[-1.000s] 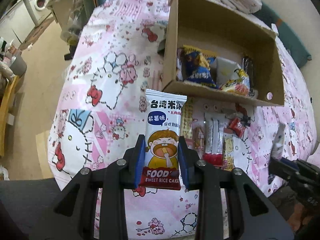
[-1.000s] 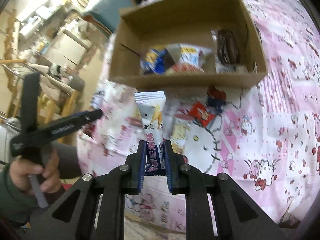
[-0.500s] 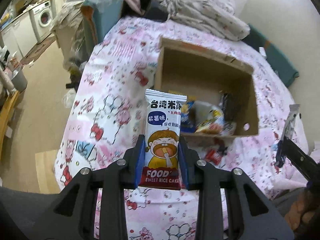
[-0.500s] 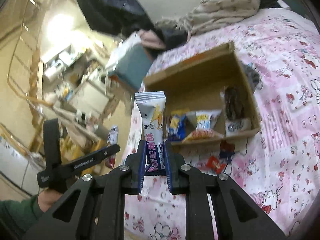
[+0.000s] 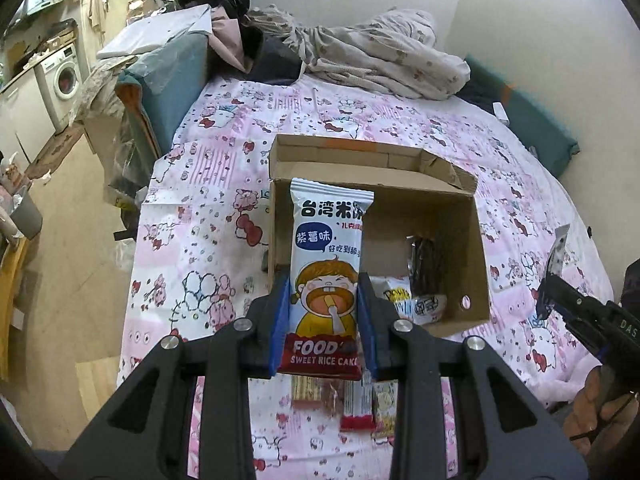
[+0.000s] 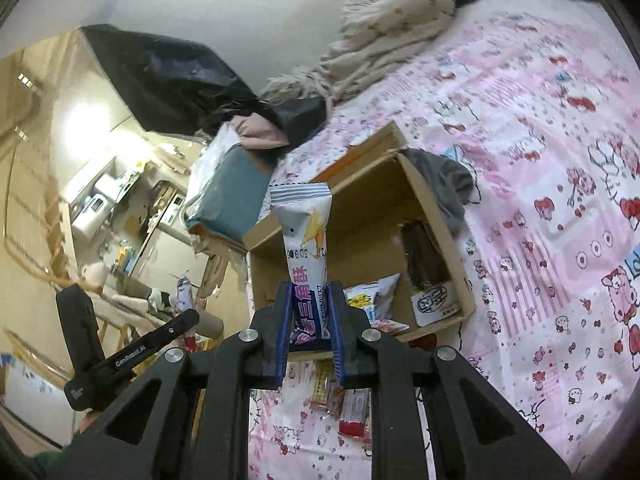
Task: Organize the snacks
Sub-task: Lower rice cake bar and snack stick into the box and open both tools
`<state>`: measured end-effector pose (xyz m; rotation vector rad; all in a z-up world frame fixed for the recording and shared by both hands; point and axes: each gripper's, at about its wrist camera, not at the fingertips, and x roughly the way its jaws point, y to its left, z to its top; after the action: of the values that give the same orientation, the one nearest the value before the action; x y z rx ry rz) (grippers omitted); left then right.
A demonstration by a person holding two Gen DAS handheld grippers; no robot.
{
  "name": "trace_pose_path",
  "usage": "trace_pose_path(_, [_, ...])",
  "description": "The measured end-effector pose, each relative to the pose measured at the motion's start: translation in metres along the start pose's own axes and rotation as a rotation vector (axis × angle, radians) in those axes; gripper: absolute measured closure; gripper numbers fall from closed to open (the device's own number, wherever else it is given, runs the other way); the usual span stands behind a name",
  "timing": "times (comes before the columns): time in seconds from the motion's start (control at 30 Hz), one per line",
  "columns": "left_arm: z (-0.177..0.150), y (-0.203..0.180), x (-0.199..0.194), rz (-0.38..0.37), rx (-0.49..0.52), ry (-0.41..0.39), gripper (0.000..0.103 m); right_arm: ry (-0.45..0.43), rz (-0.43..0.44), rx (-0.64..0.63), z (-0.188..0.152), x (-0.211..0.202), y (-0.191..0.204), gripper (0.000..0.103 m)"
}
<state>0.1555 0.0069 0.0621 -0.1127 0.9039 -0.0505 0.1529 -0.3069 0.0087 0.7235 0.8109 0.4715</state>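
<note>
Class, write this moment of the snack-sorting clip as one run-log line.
left gripper: shut on rice cake packet | right gripper: shut on white snack packet | cardboard box: open, partly filled | loose snacks: on bedsheet

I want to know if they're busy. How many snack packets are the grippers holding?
2. The left gripper pinches a sweet rice cake packet. The right gripper pinches a slimmer white-and-purple snack packet. Both are held up in front of the cardboard box.

Black tool (image 5: pixel 323 320), blue pads, silver screws; green sleeve (image 6: pixel 44 460)
</note>
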Motion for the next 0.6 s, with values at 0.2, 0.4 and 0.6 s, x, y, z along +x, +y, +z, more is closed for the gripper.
trace_pose_path(0.2, [0.006,-0.002,0.031,-0.019,0.007,0.037,0.076,0.058,-0.067,-0.021,0.015,0.025,-0.010,0.084])
trace_pose_path(0.4, [0.007,-0.006,0.061,-0.038,0.022,0.059,0.076,0.131,-0.140,-0.072,0.019,0.060,-0.015,0.084])
trace_pose_path(0.6, [-0.003,-0.007,0.089,-0.025,0.038,0.089,0.076,0.168,-0.191,-0.062,0.017,0.081,-0.028,0.084])
